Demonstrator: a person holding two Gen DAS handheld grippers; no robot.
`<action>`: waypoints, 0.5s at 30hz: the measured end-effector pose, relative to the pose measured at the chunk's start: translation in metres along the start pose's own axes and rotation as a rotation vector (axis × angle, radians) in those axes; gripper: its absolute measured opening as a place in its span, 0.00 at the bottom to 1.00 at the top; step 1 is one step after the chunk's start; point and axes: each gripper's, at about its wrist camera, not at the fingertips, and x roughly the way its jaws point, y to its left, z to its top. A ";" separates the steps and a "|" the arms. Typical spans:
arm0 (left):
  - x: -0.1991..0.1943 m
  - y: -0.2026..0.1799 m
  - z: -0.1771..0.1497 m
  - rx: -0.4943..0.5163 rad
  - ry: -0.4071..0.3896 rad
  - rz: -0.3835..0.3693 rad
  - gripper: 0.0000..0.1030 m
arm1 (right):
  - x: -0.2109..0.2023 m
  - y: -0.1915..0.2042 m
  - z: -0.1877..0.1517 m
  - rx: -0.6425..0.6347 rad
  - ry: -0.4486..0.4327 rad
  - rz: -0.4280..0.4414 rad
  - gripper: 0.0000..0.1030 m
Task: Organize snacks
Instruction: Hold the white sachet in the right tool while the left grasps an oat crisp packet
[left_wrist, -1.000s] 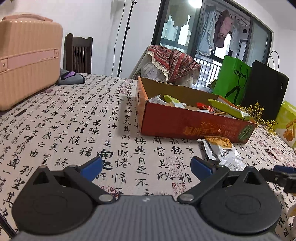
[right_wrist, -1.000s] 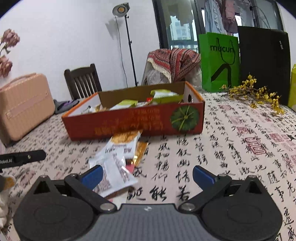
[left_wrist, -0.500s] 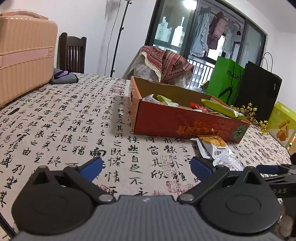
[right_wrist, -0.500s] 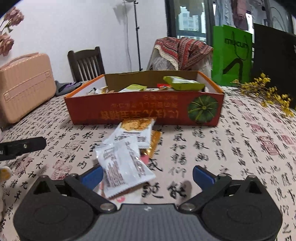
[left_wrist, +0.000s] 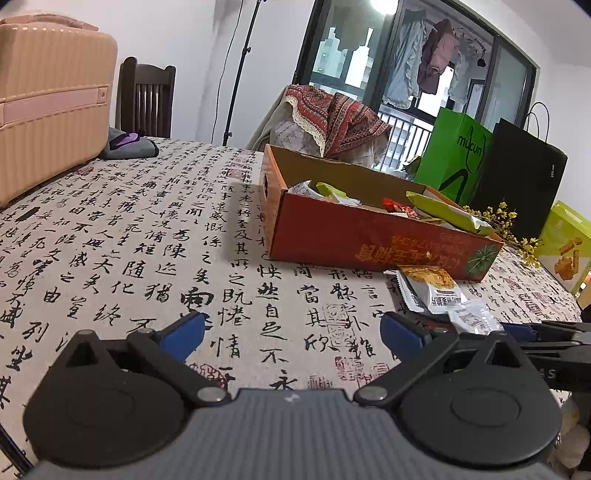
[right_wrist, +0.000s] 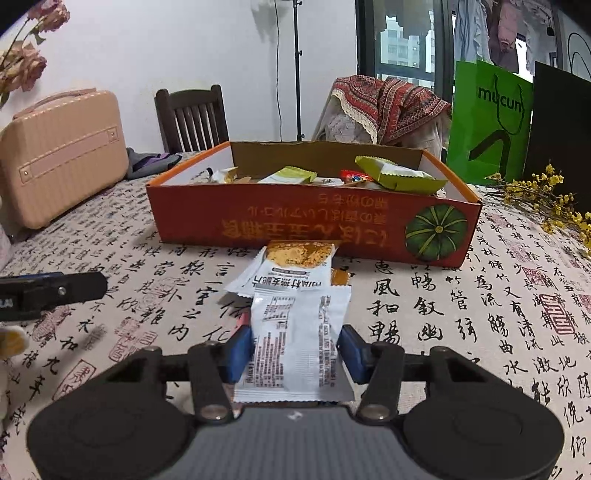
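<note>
Between your right hand-held gripper's (right_wrist: 294, 349) closing jaws lies a white snack packet (right_wrist: 295, 345): light, crinkly, slippery; pinch its middle gently. Left hand-held gripper (left_wrist: 291, 330) gapes empty.

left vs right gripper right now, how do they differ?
The left gripper is wide open with only tablecloth between its fingers; the right gripper is closing, a white snack packet between its blue pads. Left sits clear of the snacks; right is at the pile before the box. Both point down at the table.
</note>
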 end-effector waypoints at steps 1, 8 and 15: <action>0.001 0.000 0.000 -0.002 0.003 0.009 1.00 | -0.003 -0.001 0.000 0.005 -0.009 0.002 0.49; 0.005 -0.003 0.005 0.001 0.033 0.087 1.00 | -0.024 -0.019 0.002 0.047 -0.075 0.002 0.49; 0.007 -0.030 0.021 0.035 0.027 0.099 1.00 | -0.036 -0.052 0.004 0.102 -0.111 -0.030 0.49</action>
